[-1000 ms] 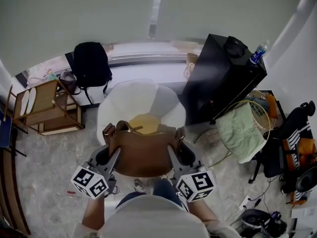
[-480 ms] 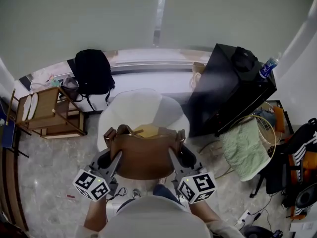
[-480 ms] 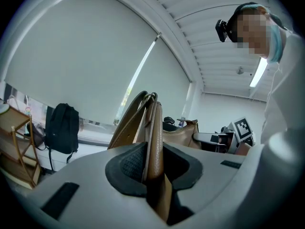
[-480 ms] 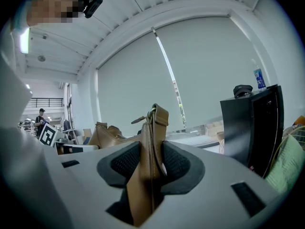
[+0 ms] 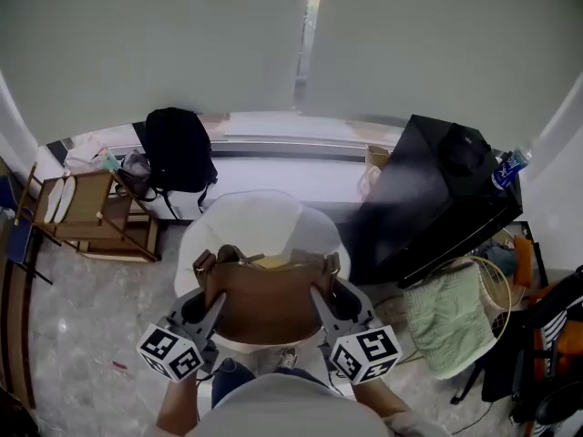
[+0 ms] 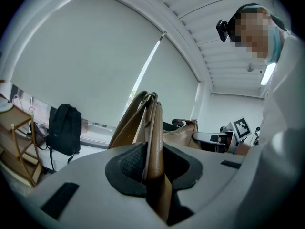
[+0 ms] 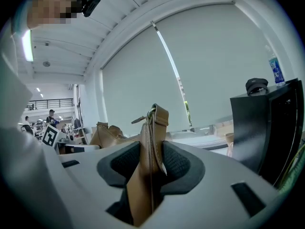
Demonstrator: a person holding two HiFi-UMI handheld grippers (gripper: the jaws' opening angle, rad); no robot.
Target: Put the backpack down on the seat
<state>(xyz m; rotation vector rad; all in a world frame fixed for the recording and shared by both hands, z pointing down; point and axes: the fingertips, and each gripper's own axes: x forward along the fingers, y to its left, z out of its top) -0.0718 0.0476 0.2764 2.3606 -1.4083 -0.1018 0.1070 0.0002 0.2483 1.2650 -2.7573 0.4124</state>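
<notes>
Brown leather, one backpack (image 5: 266,294), hangs upright in the air over the front edge of a single white chair (image 5: 239,224), its mouth facing up and its long axis running side to side across the person. The left gripper (image 5: 215,291) is clamped on the strap at one end of the bag, and the right gripper (image 5: 318,289) pinches the strap tab at the other end, so two tongs carry it between them. A yellow cushion (image 5: 274,262) lies in the seat just beyond the bag.

Behind the chair one black backpack (image 5: 178,150) leans against the window ledge. A wooden rack (image 5: 91,212) stands to the left. A black cabinet (image 5: 428,209) crowds the chair's right side, with a cap (image 5: 465,147) and a bottle (image 5: 510,167) on top. A green cloth (image 5: 443,317) is draped in front of it.
</notes>
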